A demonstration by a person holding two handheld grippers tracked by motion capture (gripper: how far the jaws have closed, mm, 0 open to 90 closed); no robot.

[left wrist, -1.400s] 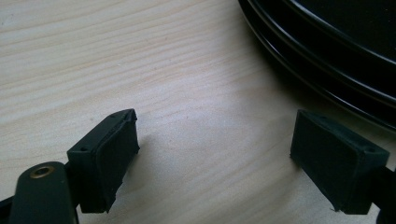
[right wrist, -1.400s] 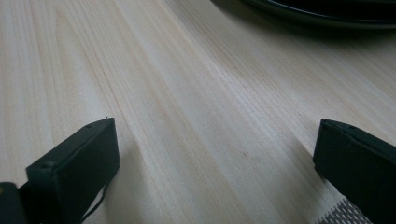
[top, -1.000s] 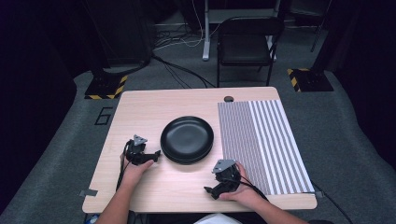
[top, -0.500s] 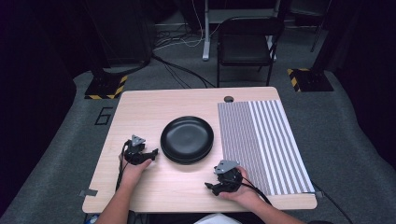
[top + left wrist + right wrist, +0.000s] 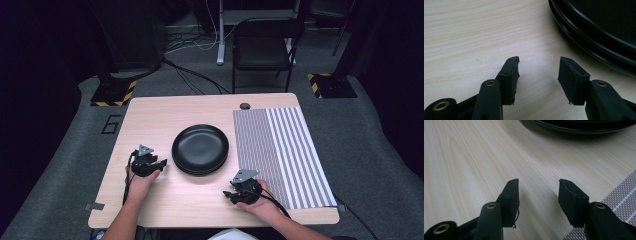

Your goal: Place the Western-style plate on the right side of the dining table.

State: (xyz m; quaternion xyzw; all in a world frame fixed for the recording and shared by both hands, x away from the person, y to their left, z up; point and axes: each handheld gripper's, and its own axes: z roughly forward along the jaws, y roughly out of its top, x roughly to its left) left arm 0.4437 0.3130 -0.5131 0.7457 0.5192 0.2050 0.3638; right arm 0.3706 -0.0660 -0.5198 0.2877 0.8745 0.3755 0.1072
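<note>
black plates (image 5: 200, 149) stacked mid-table (image 5: 150, 115) beside the striped mat (image 5: 280, 150), left gripper (image 5: 161, 164) near their rim, right gripper (image 5: 228, 194) nearer the person, both with jaws apart and empty; plates look stiff, slick, breakable, best pinched at the rim

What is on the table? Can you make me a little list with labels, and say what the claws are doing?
table: light wood
plates: black, stacked, in the middle of the table
mat: striped grey and white, on the right part of the table
left claw: open, empty, just left of the plates, not touching them
right claw: open, empty, over bare wood near the mat's edge
chair: black, on the floor beyond the table
</note>
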